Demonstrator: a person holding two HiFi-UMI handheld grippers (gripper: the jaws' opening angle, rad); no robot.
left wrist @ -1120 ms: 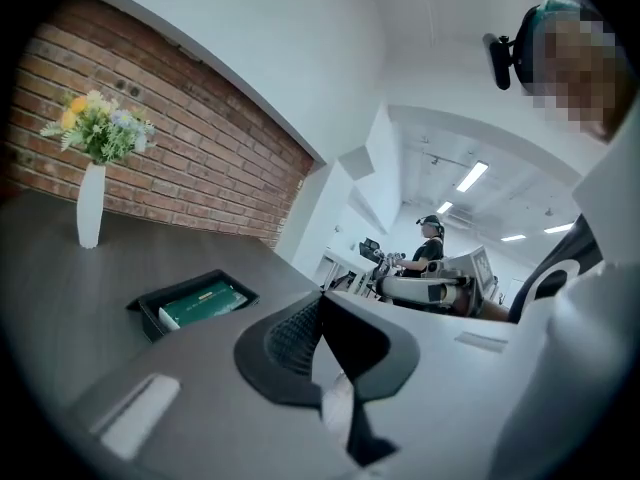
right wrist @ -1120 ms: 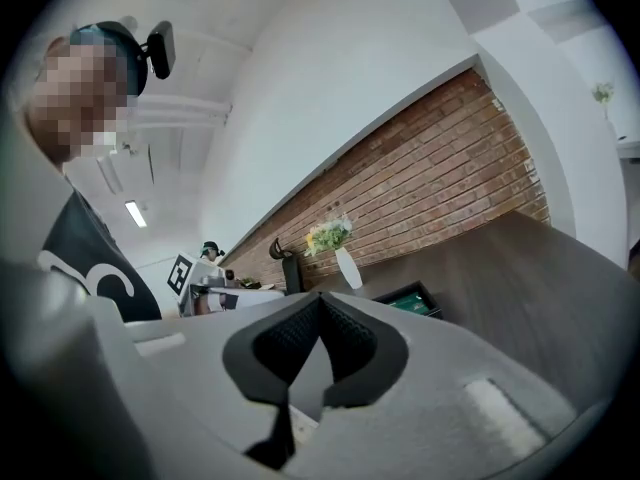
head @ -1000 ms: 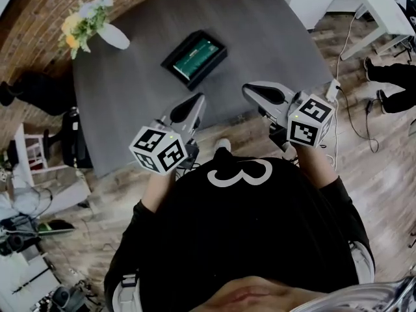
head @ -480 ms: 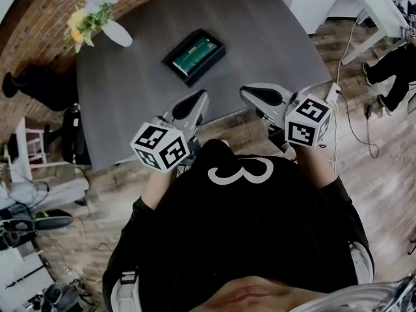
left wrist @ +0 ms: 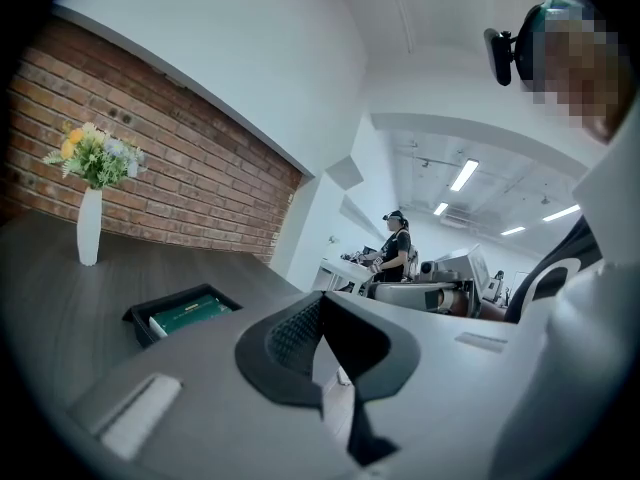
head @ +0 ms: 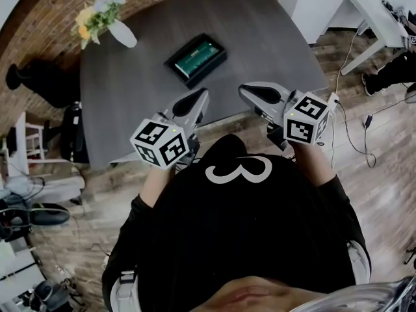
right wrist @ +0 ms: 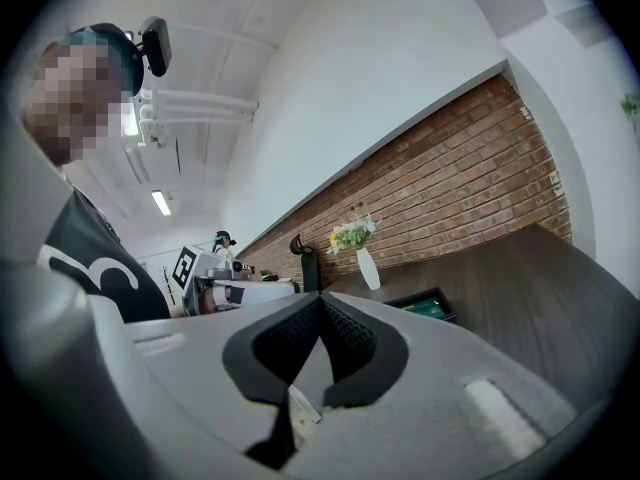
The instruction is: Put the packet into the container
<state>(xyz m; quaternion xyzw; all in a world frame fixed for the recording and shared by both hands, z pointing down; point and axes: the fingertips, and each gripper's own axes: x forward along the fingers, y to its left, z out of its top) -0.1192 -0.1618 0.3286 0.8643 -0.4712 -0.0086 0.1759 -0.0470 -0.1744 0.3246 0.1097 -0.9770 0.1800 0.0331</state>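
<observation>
Left gripper [head: 201, 95] edged up, fingers [left wrist: 290, 333] closed, wood floor [head: 367, 164] only in head view

both grippers, left gripper [head: 195, 103] and right gripper [head: 255, 93], closed, empty, level before the chest.

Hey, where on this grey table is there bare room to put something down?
The widest bare stretch of the table lies right of the container, out to the right edge. More lies between the vase and the container, and between the container and the near edge. Only the far-left corner, by the vase, is crowded.
</observation>
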